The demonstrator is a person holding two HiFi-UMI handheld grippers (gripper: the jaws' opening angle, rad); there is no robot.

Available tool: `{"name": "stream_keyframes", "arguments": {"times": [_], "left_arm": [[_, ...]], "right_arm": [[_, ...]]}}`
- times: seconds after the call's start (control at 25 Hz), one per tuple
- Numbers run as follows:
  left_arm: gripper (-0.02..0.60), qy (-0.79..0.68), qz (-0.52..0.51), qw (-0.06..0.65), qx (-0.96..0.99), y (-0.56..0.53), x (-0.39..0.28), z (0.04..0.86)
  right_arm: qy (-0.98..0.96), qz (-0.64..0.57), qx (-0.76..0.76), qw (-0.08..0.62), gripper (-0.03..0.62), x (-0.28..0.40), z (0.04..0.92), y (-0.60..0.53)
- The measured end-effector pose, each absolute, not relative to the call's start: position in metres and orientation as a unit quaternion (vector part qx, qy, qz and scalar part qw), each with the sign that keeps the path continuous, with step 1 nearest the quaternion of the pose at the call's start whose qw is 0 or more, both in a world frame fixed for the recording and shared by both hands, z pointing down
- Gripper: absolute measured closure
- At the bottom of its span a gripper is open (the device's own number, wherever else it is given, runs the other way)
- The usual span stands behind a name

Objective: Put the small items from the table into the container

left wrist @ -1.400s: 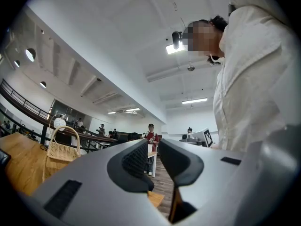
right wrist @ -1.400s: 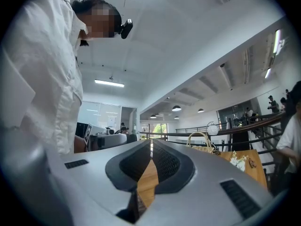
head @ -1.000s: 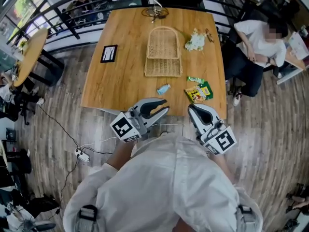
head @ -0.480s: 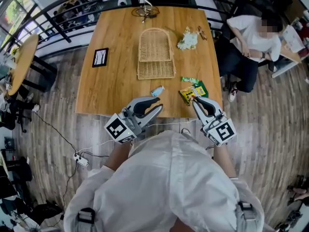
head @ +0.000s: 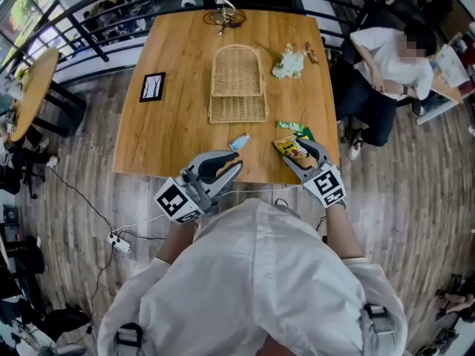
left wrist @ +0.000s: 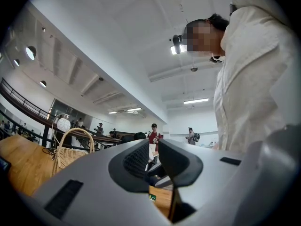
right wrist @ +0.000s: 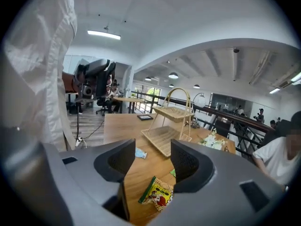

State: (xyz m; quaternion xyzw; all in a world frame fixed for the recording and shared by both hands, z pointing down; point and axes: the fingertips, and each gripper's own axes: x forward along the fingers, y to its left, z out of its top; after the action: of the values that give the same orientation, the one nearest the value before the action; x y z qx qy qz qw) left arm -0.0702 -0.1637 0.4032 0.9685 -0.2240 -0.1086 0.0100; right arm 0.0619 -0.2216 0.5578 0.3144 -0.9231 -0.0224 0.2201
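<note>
1. Head view is showing us the big wooden table [head: 178, 124]. We are standing at its near edge so both tools can reach over it.
2. The wicker basket [head: 238, 87] is sitting in the middle of the table, well apart from us. We are thinking it is the container. We are not seeing anything inside it.
3. Our right gripper [head: 297, 153] is tipping down over the near right corner of the table. Its jaws are opening, about halfway wide, with nothing between them. We are guessing they are opening to fit around the packet just below.
4. Our left gripper [head: 236, 162] is pointing out over the near table edge, tilting a bit upward, and looks to be waiting its turn. Its jaws are closing to a thin gap and are holding nothing.
5. The yellow snack packet [right wrist: 157, 192] is lying flat on the table just under the right jaws. As far as we can tell it is not touching them.
6. The green packet [head: 292, 126] is lying just beyond the yellow one. The little blue packet [head: 239, 142] is lying near the left gripper's tips, between them and the basket. All three are waiting on the table to go in.
</note>
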Motion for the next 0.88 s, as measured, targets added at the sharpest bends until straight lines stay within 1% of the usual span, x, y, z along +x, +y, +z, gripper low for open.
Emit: {"name": "stream_keyframes", "arguments": {"times": [0.04,0.12,0.24,0.4,0.6,0.72,0.88], "left_arm": [[0.519,-0.225,-0.108,0.010,0.968,-0.164,-0.070,0.404],[0.520,-0.227,-0.108,0.010,0.968,-0.165,-0.071,0.404],[0.523,-0.228,-0.106,0.011,0.968,-0.165,-0.072,0.405],[0.528,-0.230,-0.102,0.013,0.968,-0.164,-0.074,0.407],[0.531,-0.233,-0.096,0.015,0.968,-0.163,-0.077,0.408],[0.531,-0.235,-0.092,0.018,0.967,-0.160,-0.077,0.410],[0.531,-0.238,-0.086,0.023,0.967,-0.157,-0.080,0.413]], "right_arm": [[-0.922,-0.020,0.311,0.232,0.364,0.061,0.566,-0.225],[-0.917,-0.012,0.305,0.258,0.322,0.060,0.585,-0.231],[-0.900,-0.004,0.293,0.322,0.285,0.060,0.620,-0.237],[-0.865,0.008,0.276,0.419,0.269,0.071,0.678,-0.247],[-0.819,0.043,0.261,0.509,0.267,0.086,0.731,-0.259],[-0.797,0.061,0.251,0.545,0.240,0.092,0.751,-0.263],[-0.777,0.108,0.243,0.571,0.212,0.096,0.769,-0.266]]}}
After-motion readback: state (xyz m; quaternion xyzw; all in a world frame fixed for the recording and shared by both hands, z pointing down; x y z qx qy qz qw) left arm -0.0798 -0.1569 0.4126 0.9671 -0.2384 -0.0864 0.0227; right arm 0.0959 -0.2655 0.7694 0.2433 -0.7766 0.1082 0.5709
